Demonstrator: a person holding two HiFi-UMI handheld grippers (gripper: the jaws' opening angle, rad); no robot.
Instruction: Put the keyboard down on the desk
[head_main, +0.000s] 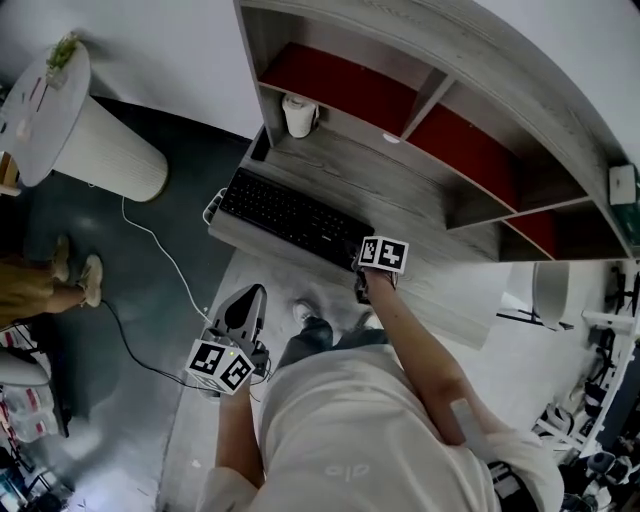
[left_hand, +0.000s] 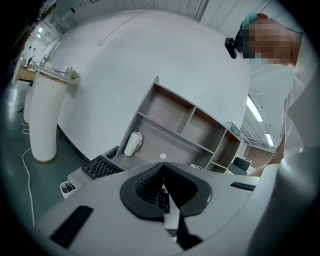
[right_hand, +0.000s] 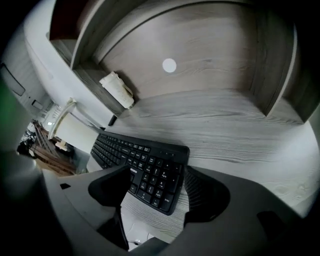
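A black keyboard (head_main: 290, 218) lies flat on the grey wooden desk (head_main: 430, 225), along its front edge. My right gripper (head_main: 360, 270) is at the keyboard's right end. In the right gripper view its jaws stand wide apart around the number-pad corner of the keyboard (right_hand: 150, 167); the right pad sits close beside the keyboard's end edge, and I see no firm pinch. My left gripper (head_main: 246, 305) hangs low beside my left leg, off the desk, its jaws shut together with nothing between them. In the left gripper view the keyboard (left_hand: 100, 167) shows far off.
A white cup (head_main: 298, 115) stands at the desk's back left under the red-backed shelves (head_main: 340, 85). A white cable (head_main: 160, 250) runs over the dark floor to the desk's left end. A white round stand (head_main: 70, 120) and someone's feet (head_main: 80, 275) are at left.
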